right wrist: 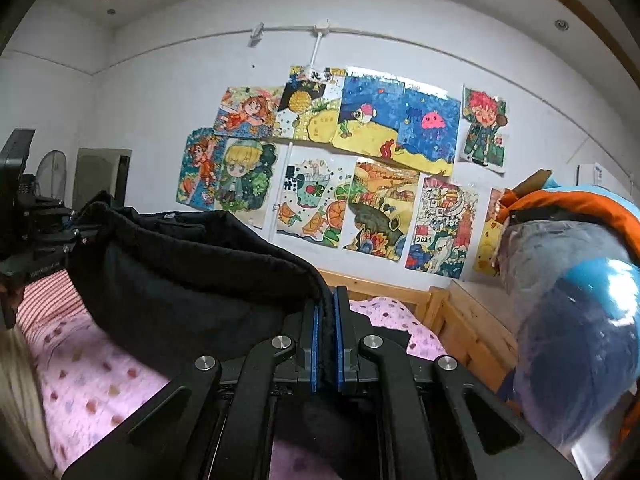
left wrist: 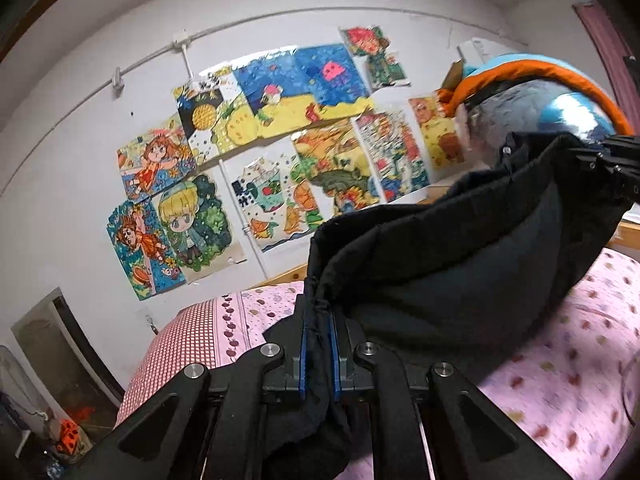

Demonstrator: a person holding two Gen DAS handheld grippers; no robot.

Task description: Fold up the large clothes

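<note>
I count one black garment (right wrist: 192, 272) over one bed (right wrist: 100, 364), my two claws, left claw (left wrist: 320, 354) and right claw (right wrist: 327, 344), and about eleven drawings (right wrist: 384, 128) on the wall above that bed.

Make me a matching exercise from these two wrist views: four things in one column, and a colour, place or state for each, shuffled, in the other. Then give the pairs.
Things:
1. black garment
2. bedsheet
3. drawings
4. left gripper

Descriptions:
A. stuck on the white wall
B. pink with small dots
C. shut on a cloth edge
D. hanging above the bed between two grippers

Pairs: 1-D, 2-B, 3-A, 4-C. The right gripper pinches the garment's other edge.
</note>
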